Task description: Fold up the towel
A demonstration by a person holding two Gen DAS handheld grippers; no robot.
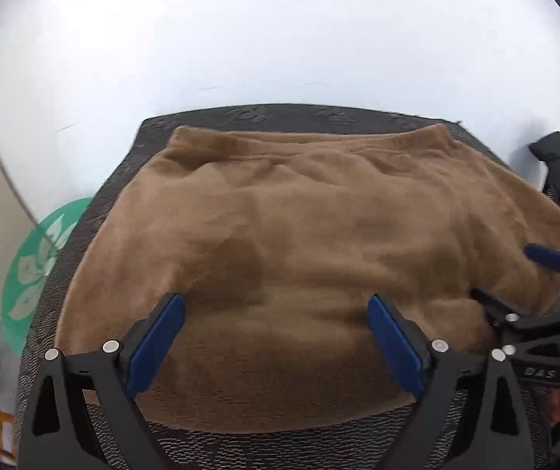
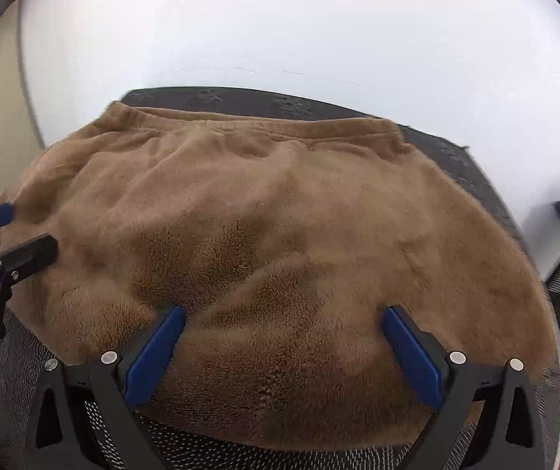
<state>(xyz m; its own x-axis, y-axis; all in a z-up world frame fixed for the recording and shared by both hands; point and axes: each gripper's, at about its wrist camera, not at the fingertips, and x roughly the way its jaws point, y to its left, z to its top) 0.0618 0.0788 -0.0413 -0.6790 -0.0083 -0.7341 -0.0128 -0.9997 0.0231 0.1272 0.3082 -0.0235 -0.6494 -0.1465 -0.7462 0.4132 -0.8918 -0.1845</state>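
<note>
Left wrist view
Towel: we see a brown fleece towel lying folded on a dark woven mat, filling most of it; its far hem runs along the 12 o'clock edge, and the mat's patterned border shows beyond.
Left gripper: our left gripper sits at 6 o'clock over the towel's near edge, the blue pads spread wide, nothing between them but the cloth below. We cannot tell whether the tips touch it.
Right gripper: the right gripper comes in at 3 o'clock, its jaws apart over the towel's right edge, gripping nothing that we can see.
Table: a white tabletop lies under the mat.
Other: a green disc with white leaf shapes sits at 9 o'clock, partly under the mat.

Right wrist view
Towel: the towel covers the middle, rumpled, with a doubled hem toward 12 o'clock.
Right gripper: our right gripper stands wide at 6 o'clock above the near edge, holding nothing.
Left gripper: the left gripper shows at 9 o'clock, jaws parted at the towel's left edge.
Mat: the mat shows at 1 o'clock and 6 o'clock.
</note>
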